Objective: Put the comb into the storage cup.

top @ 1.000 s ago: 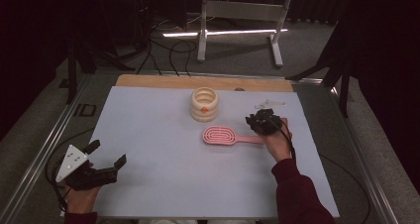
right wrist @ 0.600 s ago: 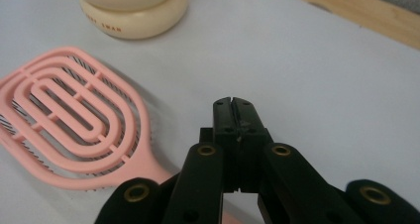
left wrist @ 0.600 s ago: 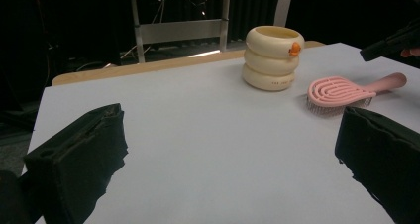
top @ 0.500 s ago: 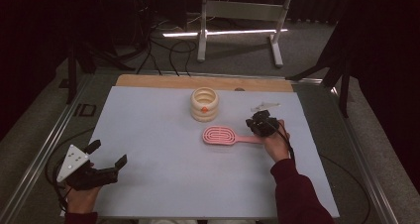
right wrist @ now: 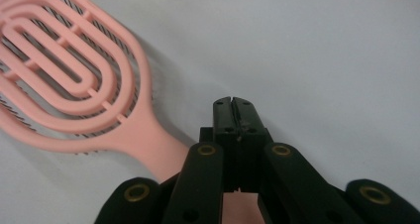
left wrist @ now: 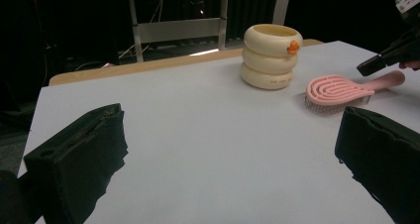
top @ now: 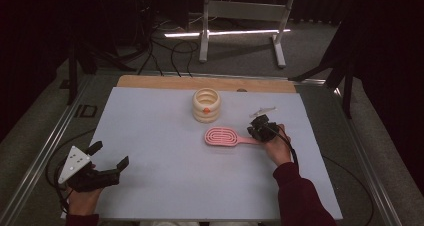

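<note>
The pink hairbrush (top: 223, 136) is seen lying flat, bristles down, on the white table sheet (top: 165, 186), just at five o'clock of the cream ribbed cup (top: 206, 105). Its handle, pointing toward three o'clock, is pinched by the right gripper (top: 258, 128), whose jaws have just been closing and are pressed together above it. The left gripper (top: 107, 158) is held spread at the sheet's seven o'clock corner.

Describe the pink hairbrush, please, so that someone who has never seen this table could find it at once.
Start at the pale grey mat that covers the table, and find the cream ringed cup near its far edge. Just in front of it and a little to the right lies the pink hairbrush, flat, bristles down, its handle under the right gripper. It is the mat's one pink thing, with an oval slotted head.
</note>
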Tool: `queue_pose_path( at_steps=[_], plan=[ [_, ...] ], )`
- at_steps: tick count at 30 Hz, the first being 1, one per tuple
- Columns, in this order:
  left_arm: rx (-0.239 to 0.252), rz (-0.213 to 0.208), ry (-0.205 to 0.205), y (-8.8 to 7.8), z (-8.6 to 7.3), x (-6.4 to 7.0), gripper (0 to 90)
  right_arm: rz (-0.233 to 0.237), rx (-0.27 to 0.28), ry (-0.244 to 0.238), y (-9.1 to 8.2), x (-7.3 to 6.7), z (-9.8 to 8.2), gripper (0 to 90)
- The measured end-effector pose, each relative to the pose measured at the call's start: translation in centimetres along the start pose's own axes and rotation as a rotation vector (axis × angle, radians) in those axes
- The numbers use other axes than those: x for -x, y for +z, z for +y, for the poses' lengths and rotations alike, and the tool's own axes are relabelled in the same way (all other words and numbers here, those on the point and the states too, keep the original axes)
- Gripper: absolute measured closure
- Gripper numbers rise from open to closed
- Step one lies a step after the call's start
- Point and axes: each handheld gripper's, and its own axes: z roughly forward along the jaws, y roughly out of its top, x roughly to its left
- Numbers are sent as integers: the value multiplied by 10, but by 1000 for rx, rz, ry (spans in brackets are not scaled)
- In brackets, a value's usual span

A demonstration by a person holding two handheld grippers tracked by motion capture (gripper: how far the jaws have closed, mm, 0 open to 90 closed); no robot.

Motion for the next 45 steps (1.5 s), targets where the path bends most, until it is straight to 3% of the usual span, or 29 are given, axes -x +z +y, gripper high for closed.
queue_pose_path(
  at_steps=[8,15,26,35,39,45],
  plan=[
    [1,-3,-2,0,0,0,3,10,-38,-4,2,-1,-10,899],
    [-7,-6,2,2,-1,2,3,23,-57,-37,-2,-9,-18,899],
    [-9,-7,4,3,-1,2,3,45,-36,-82,-10,-22,-20,899],
    [-8,-6,3,3,-1,2,3,47,-15,-79,-14,-23,-24,896],
    [-10,-3,3,3,-1,1,3,36,47,-49,-24,-19,-26,863],
    [-8,-3,3,2,-1,2,3,7,185,-53,-48,-23,-27,655]
  ],
)
